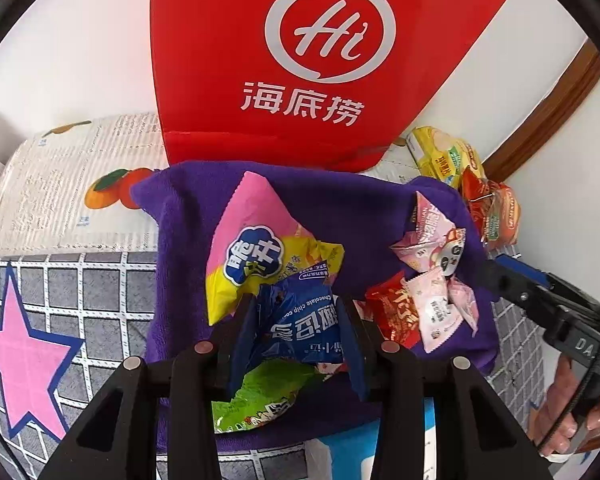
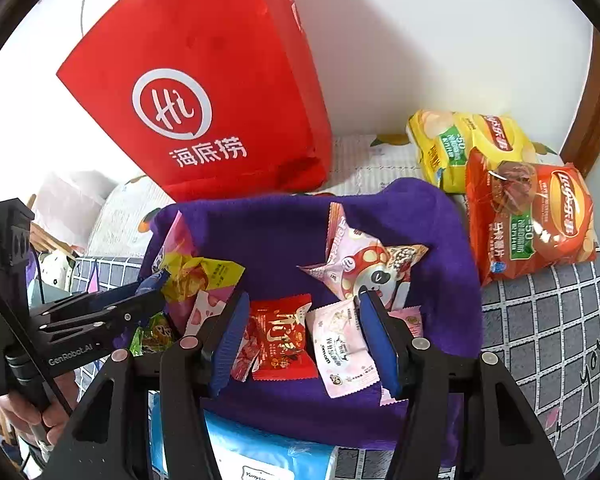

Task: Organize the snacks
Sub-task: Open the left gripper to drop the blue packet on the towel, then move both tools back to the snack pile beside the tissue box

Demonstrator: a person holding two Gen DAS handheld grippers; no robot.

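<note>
Two hand-held grippers here: our left hand-held gripper [image 1: 296,320] pinches the blue cookie packet [image 1: 300,320] over the purple cloth [image 2: 280,236], the right hand-held gripper [image 2: 300,336] hangs spread above the red candy [image 2: 280,340]. We reckon sorting's midway; next, lower and close on it.

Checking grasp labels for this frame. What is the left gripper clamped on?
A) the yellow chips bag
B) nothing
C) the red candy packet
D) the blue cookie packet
D: in the left wrist view the left gripper has both fingers pressed against the crumpled blue cookie packet, above the purple cloth.
</note>
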